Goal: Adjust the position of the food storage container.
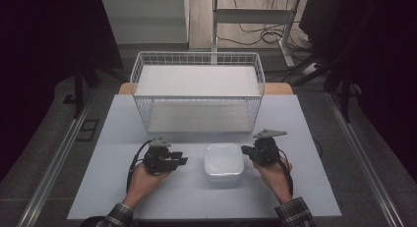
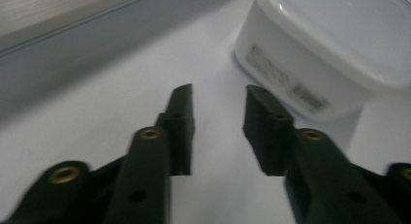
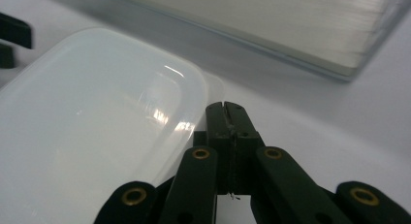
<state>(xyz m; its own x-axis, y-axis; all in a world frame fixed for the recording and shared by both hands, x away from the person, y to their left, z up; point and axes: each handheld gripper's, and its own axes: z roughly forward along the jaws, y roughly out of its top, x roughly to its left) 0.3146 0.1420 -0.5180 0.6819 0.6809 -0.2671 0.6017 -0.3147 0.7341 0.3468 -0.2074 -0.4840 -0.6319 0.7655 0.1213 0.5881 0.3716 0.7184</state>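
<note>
A white plastic container with a translucent lid sits on the table between both hands. My left gripper lies just left of it, its jaws open and empty and aimed at the container's labelled side; the midpoint between the tips is a short way off the wall. My right gripper is at the container's far right corner. Its jaws are shut, right by the lid's corner tab. Whether they pinch the tab I cannot tell. The lid spreads to their left.
A white wire basket with two shelves stands behind the container at the table's back. The pale table has free room at its left, right and front. The basket's base lies close beyond the right gripper.
</note>
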